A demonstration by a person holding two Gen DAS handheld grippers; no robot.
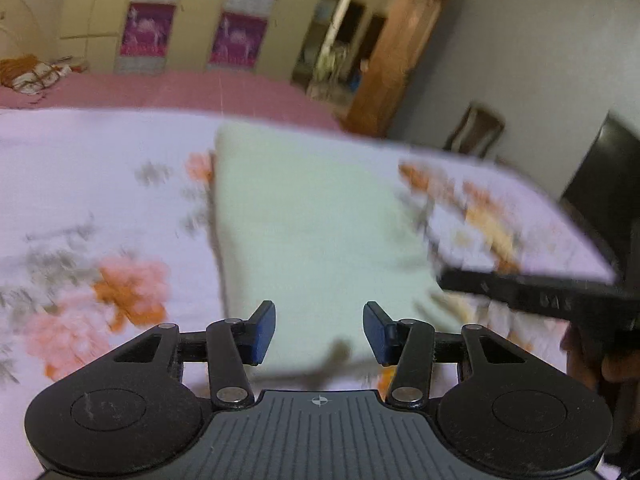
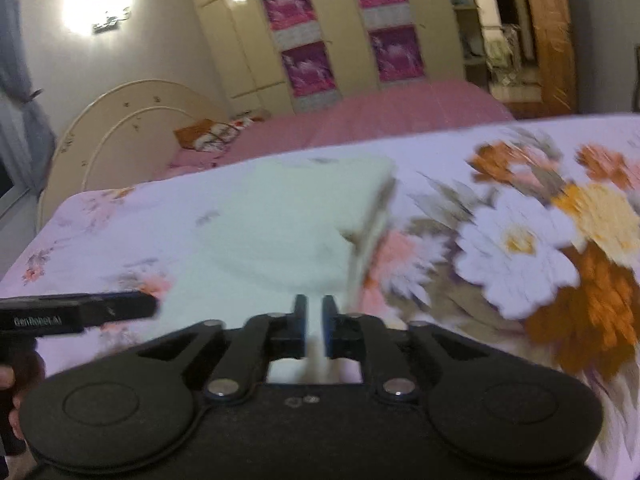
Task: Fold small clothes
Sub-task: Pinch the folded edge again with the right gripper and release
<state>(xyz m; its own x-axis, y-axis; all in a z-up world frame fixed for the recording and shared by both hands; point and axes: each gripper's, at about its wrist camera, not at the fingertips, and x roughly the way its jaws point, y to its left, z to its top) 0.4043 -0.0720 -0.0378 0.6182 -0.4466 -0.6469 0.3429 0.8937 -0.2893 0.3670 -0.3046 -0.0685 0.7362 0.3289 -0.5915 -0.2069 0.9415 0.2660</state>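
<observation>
- My right gripper (image 2: 315, 322) has its jaws drawn close together with a thin strip of the pale green garment (image 2: 288, 232) running up between them; the pads look pinched on that edge, though blur keeps me from being sure how firmly. I judge this hold serves to lift a hem so it can be carried over for a fold.
- My left gripper (image 1: 319, 330) stands partly open, nothing between its blue pads (image 1: 264, 330); the cloth lies beyond and beneath them, toward twelve o'clock. It seems free so it can reach in and take a second corner.
- The garment lies on the floral bedsheet (image 1: 80, 184), spread mostly flat. In the right wrist view one side at about two o'clock is turned up, showing layered edges, so I take it to be partly folded.
- The right gripper's body (image 1: 532, 296) crosses the left wrist view at three o'clock, over the cloth's right margin; a hand (image 1: 592, 364) shows behind it.
- The bed gives a soft, broad surface to fold on.
- A pink cover (image 2: 400, 108) and wardrobe doors (image 2: 320, 40) lie farther off at twelve o'clock, clear of the work.
</observation>
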